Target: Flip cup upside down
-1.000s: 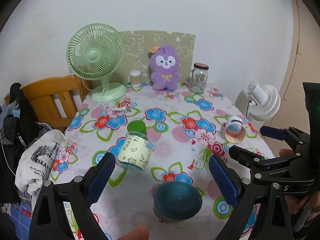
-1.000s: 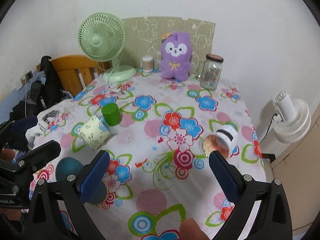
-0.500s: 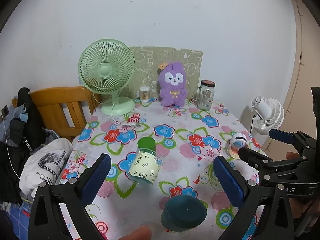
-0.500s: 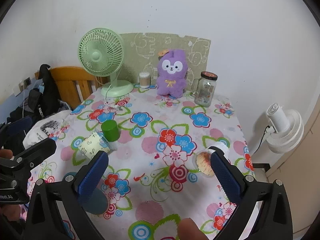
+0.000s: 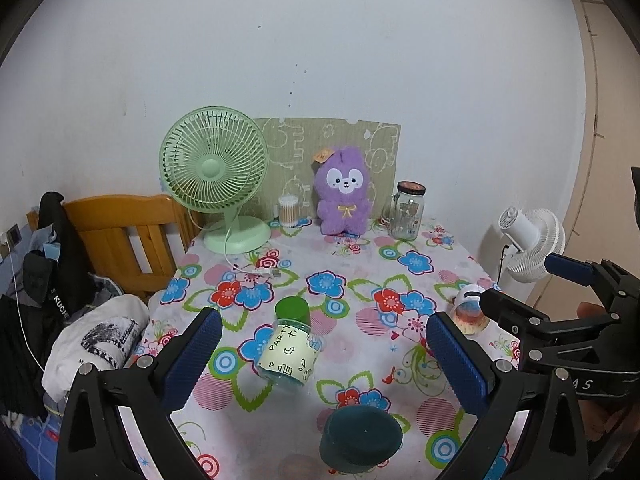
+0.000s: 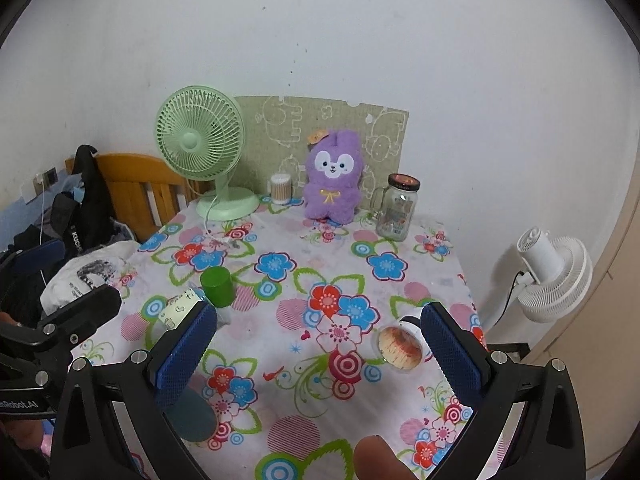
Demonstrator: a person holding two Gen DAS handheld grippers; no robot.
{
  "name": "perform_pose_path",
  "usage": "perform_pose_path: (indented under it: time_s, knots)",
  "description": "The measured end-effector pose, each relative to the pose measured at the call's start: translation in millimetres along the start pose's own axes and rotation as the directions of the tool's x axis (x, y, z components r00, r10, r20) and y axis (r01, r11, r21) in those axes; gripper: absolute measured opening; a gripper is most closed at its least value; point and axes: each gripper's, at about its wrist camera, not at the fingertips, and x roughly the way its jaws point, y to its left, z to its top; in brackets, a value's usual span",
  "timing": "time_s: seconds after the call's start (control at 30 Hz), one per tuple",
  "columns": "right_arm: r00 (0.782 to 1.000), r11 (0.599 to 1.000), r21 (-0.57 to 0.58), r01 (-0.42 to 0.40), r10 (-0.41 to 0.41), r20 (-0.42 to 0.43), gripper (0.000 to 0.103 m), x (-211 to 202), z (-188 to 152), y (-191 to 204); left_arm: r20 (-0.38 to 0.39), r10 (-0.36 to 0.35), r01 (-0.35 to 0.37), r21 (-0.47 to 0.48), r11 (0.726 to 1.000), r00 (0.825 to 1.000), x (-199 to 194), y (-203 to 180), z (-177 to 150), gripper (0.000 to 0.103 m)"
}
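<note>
A dark teal cup [image 5: 361, 444] stands mouth-down on the flowered tablecloth [image 5: 352, 264] near the front edge; in the right wrist view it [image 6: 195, 416] is partly hidden behind my right gripper's left finger. My left gripper [image 5: 320, 356] is open and empty, held above and behind the cup. My right gripper [image 6: 318, 350] is open and empty over the table's front right. A small white cup with an orange inside [image 5: 469, 311] lies on its side at the right, also in the right wrist view [image 6: 401, 347].
A clear bottle with a green cap and paper label [image 5: 290, 342] lies on its side mid-table. A green fan [image 5: 216, 172], purple plush [image 5: 342, 196], glass jar [image 5: 408, 210] and cotton swab tub [image 5: 289, 210] stand at the back. A wooden chair [image 5: 120, 236] with clothes is left, a white fan [image 5: 532, 242] right.
Both grippers have pulled back and risen from the table, so everything looks smaller and farther away. The teal cup, the bottle and the white cup have stayed where they were.
</note>
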Motion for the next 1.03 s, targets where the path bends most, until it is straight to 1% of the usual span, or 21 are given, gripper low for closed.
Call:
perform_pose_path:
  time_s: [1.03]
  knots:
    - [1.0, 1.0, -0.003, -0.002, 0.002, -0.001, 0.103, -0.2, -1.3, 2.3, -0.005, 0.003, -0.003, 0.002, 1.0, 1.0, -2.2, 3.2, -0.8, 0.103]
